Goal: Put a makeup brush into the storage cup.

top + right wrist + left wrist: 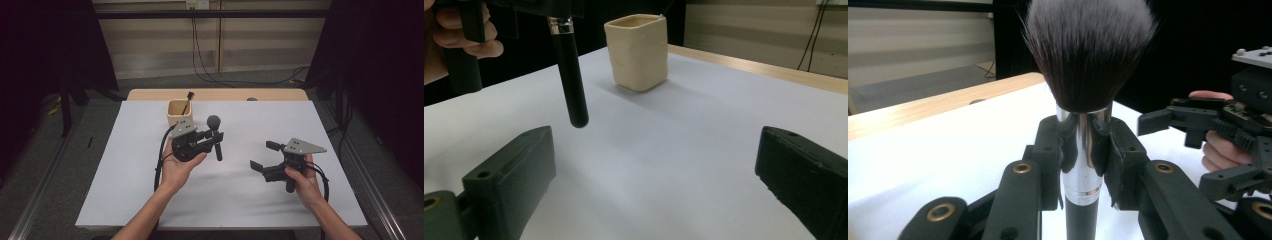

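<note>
Brush (215,136) clamped upright in left gripper (212,137), off table. Right gripper (261,155) released, empty, at 3 o'clock. Left to do, probably: drop into cup (177,112) at 10 o'clock.

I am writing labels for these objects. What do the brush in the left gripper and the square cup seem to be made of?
Brush: soft dark hairs with pale tips, likely synthetic; a shiny mirror-like collar, probably metal; a glossy black handle, plastic or lacquered wood, I cannot tell which.
Cup: cream, matte, slightly uneven walls with rounded corners, so it looks like unglazed ceramic or clay, perhaps silicone.
</note>
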`<state>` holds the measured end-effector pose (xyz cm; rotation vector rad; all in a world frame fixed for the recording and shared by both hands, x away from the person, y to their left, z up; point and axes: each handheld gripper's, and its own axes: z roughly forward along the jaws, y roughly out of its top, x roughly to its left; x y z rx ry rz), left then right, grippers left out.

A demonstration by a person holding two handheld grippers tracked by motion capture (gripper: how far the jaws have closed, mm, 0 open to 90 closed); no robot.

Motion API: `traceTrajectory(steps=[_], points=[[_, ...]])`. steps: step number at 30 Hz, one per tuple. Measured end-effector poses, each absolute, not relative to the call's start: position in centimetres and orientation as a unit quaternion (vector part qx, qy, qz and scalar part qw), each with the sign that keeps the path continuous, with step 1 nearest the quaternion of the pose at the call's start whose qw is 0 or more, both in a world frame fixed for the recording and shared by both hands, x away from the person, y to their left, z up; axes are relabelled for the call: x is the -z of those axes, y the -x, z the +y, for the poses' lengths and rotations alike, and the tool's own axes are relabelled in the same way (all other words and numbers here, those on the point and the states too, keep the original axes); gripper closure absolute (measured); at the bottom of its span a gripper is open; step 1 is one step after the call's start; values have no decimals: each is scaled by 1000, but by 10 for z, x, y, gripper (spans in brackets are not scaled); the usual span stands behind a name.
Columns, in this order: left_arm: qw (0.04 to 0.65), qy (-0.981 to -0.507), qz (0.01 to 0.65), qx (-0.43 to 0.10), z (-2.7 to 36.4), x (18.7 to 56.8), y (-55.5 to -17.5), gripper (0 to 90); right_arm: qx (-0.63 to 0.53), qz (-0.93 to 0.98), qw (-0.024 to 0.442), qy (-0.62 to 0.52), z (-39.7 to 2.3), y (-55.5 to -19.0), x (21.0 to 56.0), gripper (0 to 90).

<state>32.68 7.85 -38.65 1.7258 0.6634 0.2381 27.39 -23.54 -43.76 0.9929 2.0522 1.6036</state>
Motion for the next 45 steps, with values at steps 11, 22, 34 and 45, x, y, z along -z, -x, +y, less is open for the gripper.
traceTrajectory(steps=[11, 22, 34, 45], points=[[592, -741, 297, -115, 98, 380, -331, 709, -569, 702, 203, -376, -256, -256, 442, 9], [585, -740, 309, -121, 112, 377, -337, 709, -552, 695, 227, -401, -271, -243, 442, 8], [576, -740, 321, -131, 127, 369, -349, 708, -552, 688, 240, -406, -281, -231, 443, 7], [574, -731, 337, -147, 146, 357, -363, 709, -551, 679, 261, -409, -287, -220, 447, 0]])
